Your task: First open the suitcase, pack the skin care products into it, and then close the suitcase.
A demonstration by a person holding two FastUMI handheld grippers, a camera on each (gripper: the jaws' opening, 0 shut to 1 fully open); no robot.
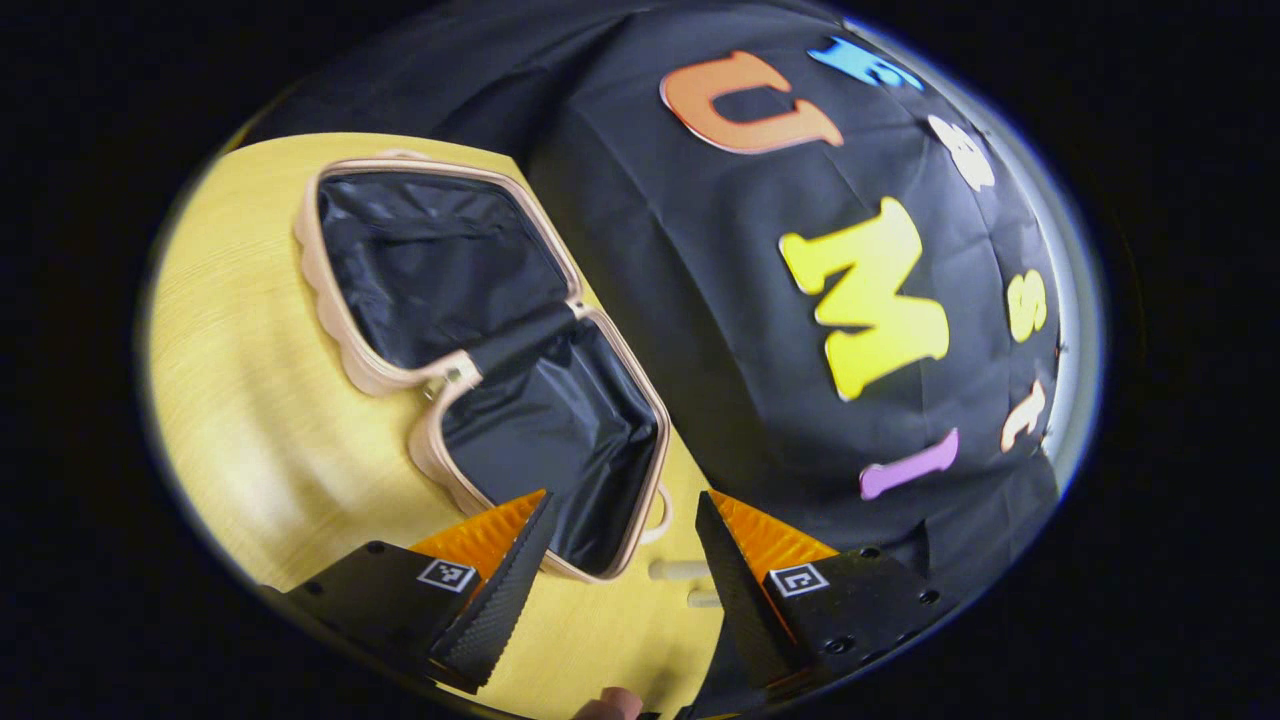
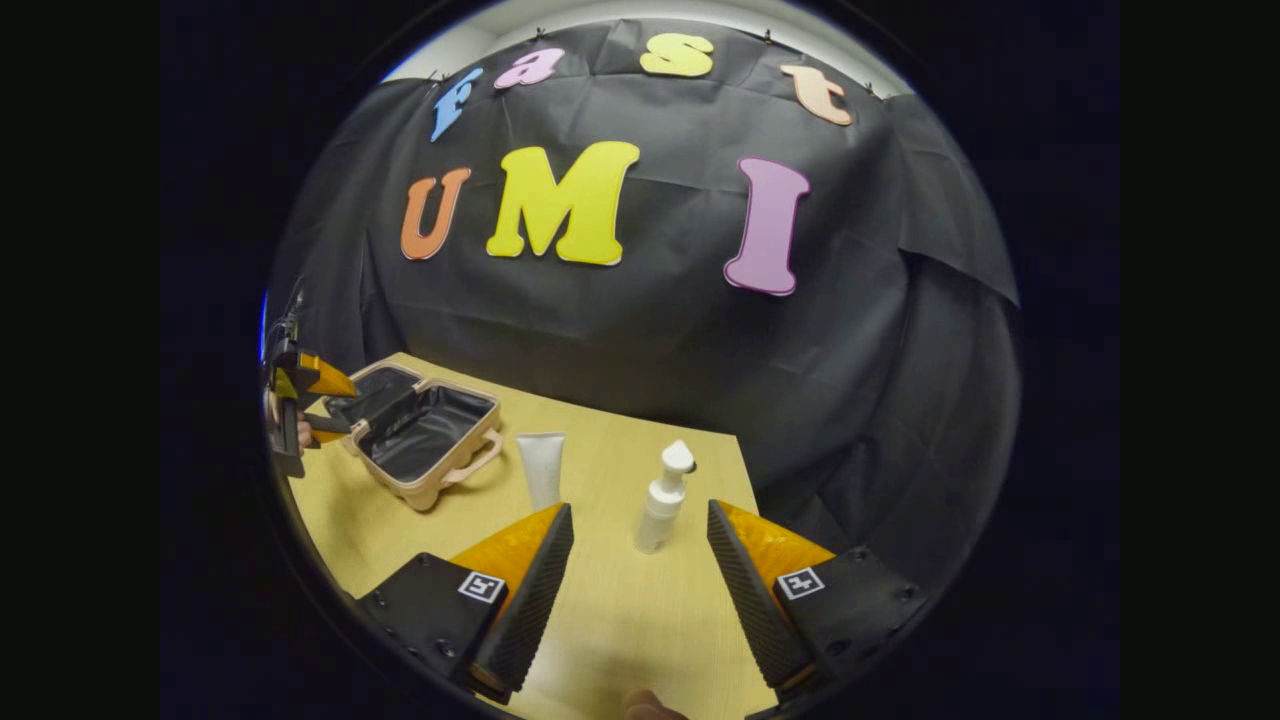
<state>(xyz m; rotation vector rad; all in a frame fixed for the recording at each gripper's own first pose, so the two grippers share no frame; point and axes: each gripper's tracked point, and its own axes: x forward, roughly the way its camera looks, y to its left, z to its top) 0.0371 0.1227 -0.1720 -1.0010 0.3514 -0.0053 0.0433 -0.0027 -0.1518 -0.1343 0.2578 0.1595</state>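
Already the suitcase (image 2: pixel 420 435) lies open at the left end of the tabletop (image 2: pixel 610 620) in the right gripper view, both black-lined halves facing up and nothing packed in them, so the opening step looks done and the packing step is in hand. At that view's far left edge the left gripper (image 2: pixel 325 400) hangs just beside the case; how its fingers stand cannot be made out from there, but in the left gripper view that gripper (image 1: pixel 622 565) has its fingers wide apart and holding nothing, poised over the case's near half (image 1: pixel 555 440). To the right of the suitcase, near its handle, a white tube (image 2: pixel 541 468) lies flat on the wood, and further right a white pump bottle (image 2: pixel 664 500) stands upright, well clear of the tube. The right gripper (image 2: pixel 640 580) sits nearest the viewer with its fingers spread and empty, the pump bottle lined up between them but farther off. The next move, I judge, calls for advancing until the fingers straddle the bottle's body, closing low enough not to tip it, then carrying it left into an open half.
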